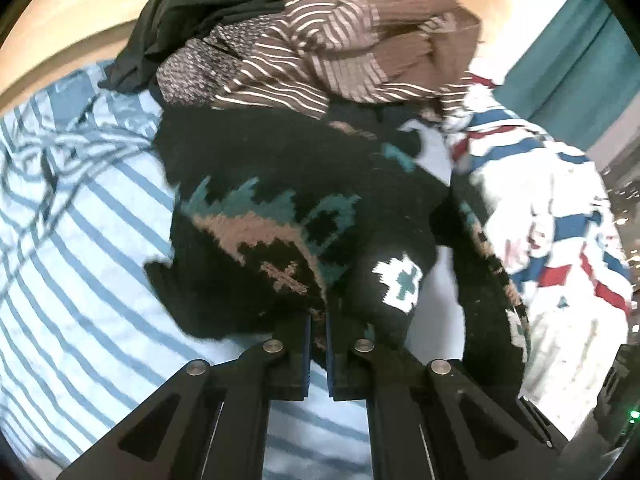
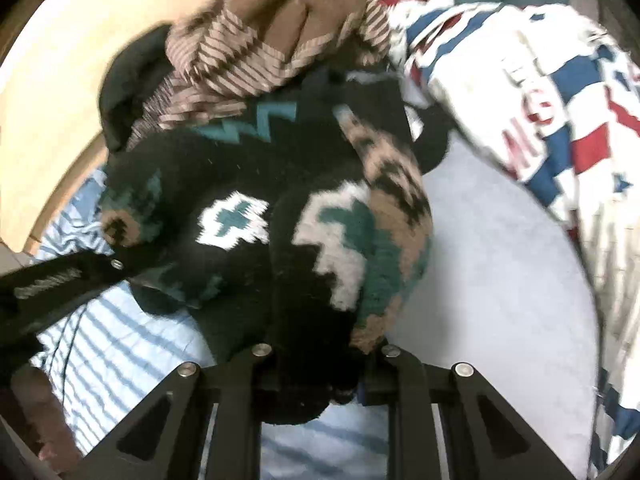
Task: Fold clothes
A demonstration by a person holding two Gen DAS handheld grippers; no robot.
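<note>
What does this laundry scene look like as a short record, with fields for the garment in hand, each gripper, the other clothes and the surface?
garment in hand: black patterned sweater
left gripper: shut on the sweater's edge
right gripper: shut on a thick bunch of the sweater
other clothes: brown striped garment, white, red and blue garment, black garment
surface: blue striped bedsheet

Left gripper (image 1: 319,354) jaws nearly together, right gripper (image 2: 316,376) jaws clamped, both angled downward
</note>
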